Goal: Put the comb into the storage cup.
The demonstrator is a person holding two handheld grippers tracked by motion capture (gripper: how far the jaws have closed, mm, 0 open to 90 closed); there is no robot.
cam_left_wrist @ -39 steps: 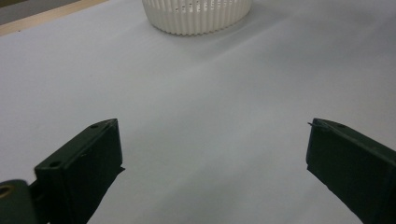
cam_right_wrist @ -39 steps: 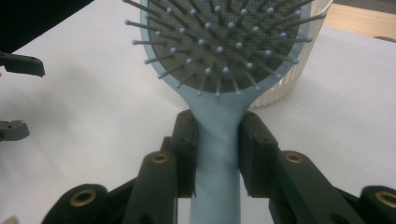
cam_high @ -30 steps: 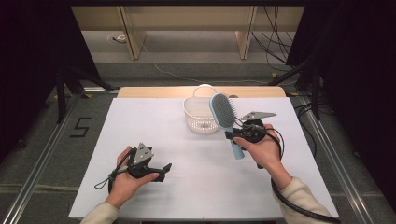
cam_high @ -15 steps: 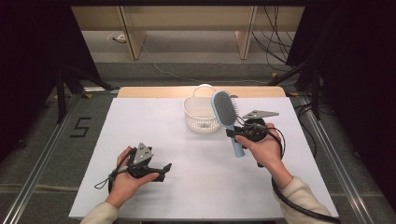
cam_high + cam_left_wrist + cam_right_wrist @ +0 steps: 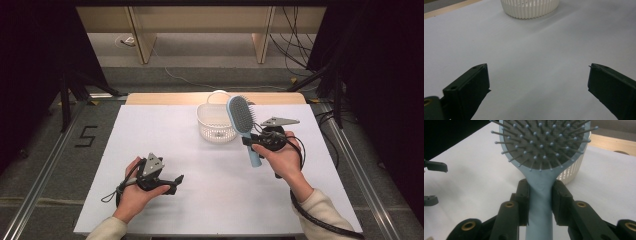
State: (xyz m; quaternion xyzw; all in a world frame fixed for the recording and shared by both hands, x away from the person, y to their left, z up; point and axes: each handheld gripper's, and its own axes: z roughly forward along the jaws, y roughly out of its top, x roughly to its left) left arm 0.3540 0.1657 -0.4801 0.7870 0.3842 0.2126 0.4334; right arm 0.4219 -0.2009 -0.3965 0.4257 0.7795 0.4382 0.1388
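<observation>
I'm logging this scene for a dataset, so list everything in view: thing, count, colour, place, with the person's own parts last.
hairbrush: 1, light blue with a dark bristle pad, held up over the table's right half, head just right of the basket
basket: 1, white, slotted wall, far middle of the table
table: 1, white top with a wooden far edge, centre
floor mark "5": 1, black, floor left of the table
left gripper: 1, black, near left of the table, jaws wide apart, nothing between them
right gripper: 1, black, right side, jaws clamped on the hairbrush's handle
hands: 2, one on each gripper
</observation>
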